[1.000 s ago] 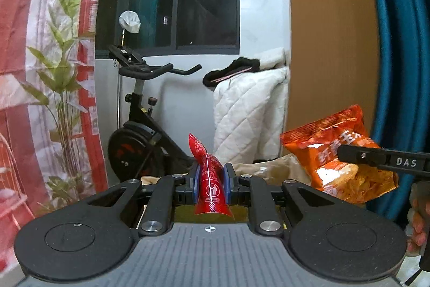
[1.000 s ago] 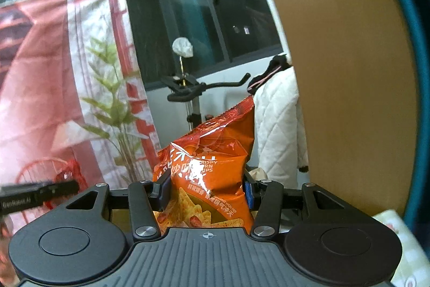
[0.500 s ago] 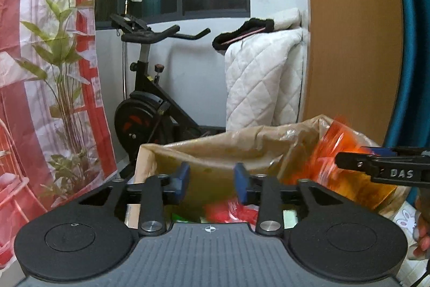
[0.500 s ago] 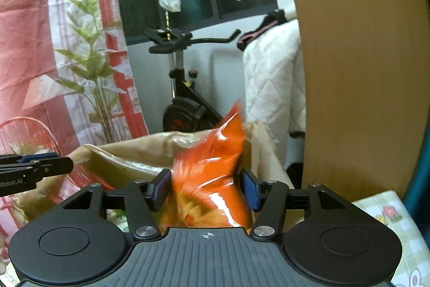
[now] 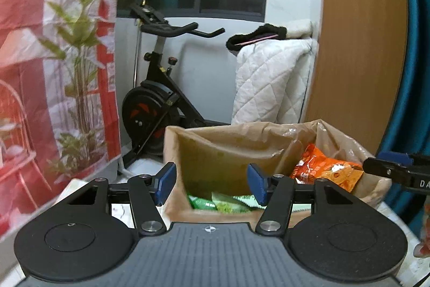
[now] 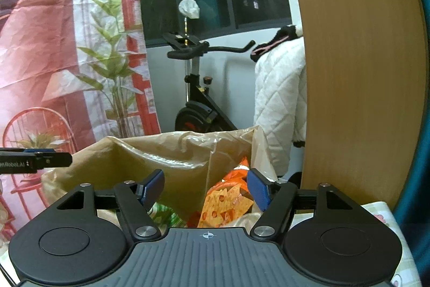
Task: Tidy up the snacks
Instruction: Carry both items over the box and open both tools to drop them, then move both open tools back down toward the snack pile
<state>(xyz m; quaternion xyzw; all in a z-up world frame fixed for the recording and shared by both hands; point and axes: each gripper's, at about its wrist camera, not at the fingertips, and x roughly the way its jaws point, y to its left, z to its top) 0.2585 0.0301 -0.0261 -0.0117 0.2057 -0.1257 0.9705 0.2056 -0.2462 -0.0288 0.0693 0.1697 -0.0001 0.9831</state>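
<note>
Over the open brown paper bag: left gripper jaws were opening, nothing between them. Green snack packs lay at the bag's bottom, orange chip bag inside its right end. Right gripper jaws opening, gripping nothing.

Orange chip bag, green packets inside brown bag.

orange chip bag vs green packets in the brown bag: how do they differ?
The orange chip bag lies high, propped against the right wall of the brown bag; the green packets lie low at the bottom. The orange chip bag looks larger than the green packets. Both rest inside, ungripped.
</note>
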